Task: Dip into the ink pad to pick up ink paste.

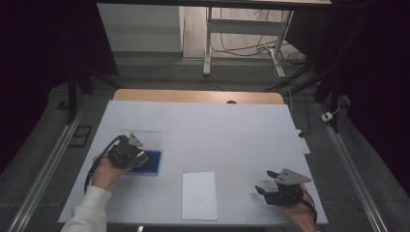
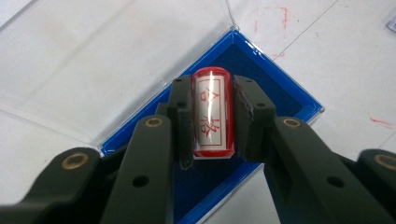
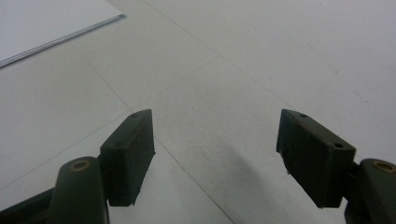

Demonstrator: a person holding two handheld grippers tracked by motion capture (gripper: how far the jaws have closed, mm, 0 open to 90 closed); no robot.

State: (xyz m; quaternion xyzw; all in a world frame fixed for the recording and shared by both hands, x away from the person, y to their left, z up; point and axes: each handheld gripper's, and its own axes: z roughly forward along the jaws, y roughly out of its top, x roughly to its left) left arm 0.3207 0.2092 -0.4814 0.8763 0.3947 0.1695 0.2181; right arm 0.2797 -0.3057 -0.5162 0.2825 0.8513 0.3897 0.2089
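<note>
The left gripper (image 2: 212, 116) was clamped on the stamp (image 2: 212, 114), its long axis along the jaws, over the blue case (image 2: 299, 105); the right gripper (image 3: 215, 158) stood apart, idle.

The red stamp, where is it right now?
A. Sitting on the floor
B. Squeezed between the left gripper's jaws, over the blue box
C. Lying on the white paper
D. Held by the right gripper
B: the left gripper view shows the red stamp clamped between the left gripper jaws above the blue box.
</note>
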